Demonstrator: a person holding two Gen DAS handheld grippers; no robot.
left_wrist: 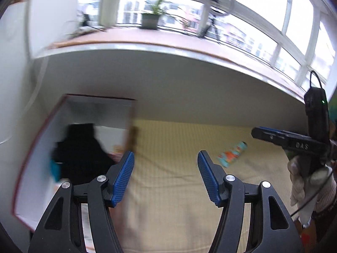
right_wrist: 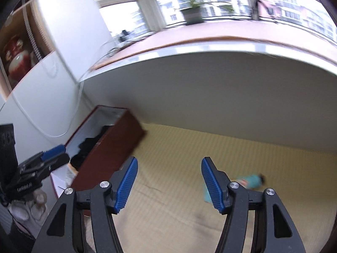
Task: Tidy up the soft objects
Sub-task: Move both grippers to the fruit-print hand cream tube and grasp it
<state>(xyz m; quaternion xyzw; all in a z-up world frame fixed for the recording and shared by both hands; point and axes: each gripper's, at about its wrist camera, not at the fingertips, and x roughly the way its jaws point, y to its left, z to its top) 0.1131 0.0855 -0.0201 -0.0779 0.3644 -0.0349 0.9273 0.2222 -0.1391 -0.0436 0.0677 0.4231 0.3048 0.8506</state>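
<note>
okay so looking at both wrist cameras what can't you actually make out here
- Left wrist view: the black soft item in the red box is motion-blurred; its type is unclear, and the left gripper covers the box's near end.
- Right wrist view: the teal patterned item on the yellow mat is blurred and partly behind a finger of the right gripper.
- Right wrist view: the box's near wall hides most of its contents.

Both black claws with blue ribbed pads gape wide and hold nothing: left claw (left_wrist: 166, 175), right claw (right_wrist: 169, 181), side by side.
</note>
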